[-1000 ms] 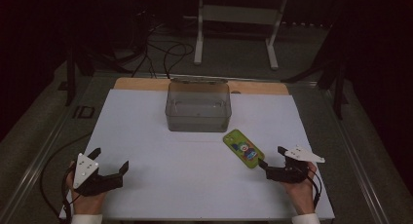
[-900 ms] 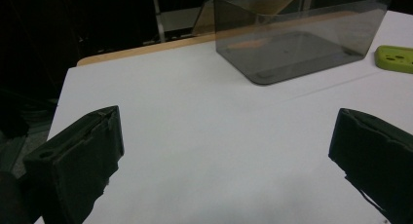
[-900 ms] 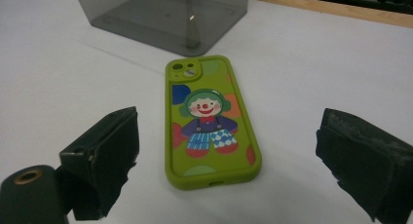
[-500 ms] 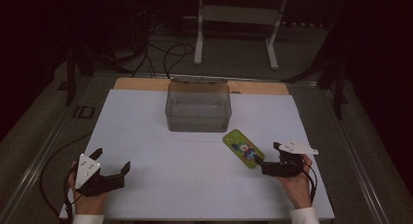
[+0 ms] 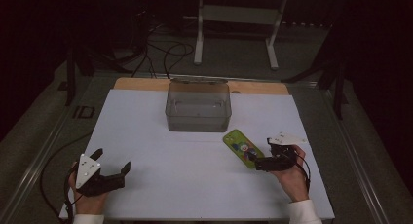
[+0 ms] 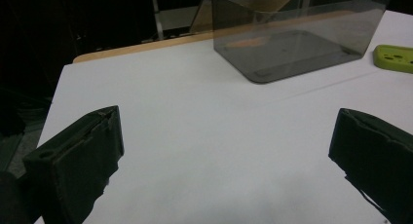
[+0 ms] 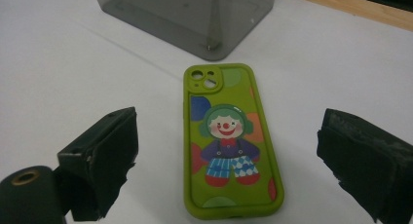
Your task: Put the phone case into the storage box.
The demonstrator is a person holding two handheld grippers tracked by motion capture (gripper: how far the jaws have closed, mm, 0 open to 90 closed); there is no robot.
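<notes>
White table [image 5: 195,185], grey bin [image 5: 197,107] far side, green phone case [image 7: 226,136] btwn wide-open right claw [image 7: 234,160], left claw [image 6: 224,156] open, empty.

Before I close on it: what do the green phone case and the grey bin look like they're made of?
Phone case: looks like soft silicone or rubbery plastic, matte green, rounded rim, printed clown picture. Bin: likely hard smoky plastic, glossy and see-through; its floor shows through the walls. Neither is certain from looks alone.

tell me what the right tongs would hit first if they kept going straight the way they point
Probably the green phone case. In the right gripper view it lies flat on the white table directly between the open jaws of the right tongs. Beyond it stands the smoky clear bin, though depth is hard to judge.
</notes>
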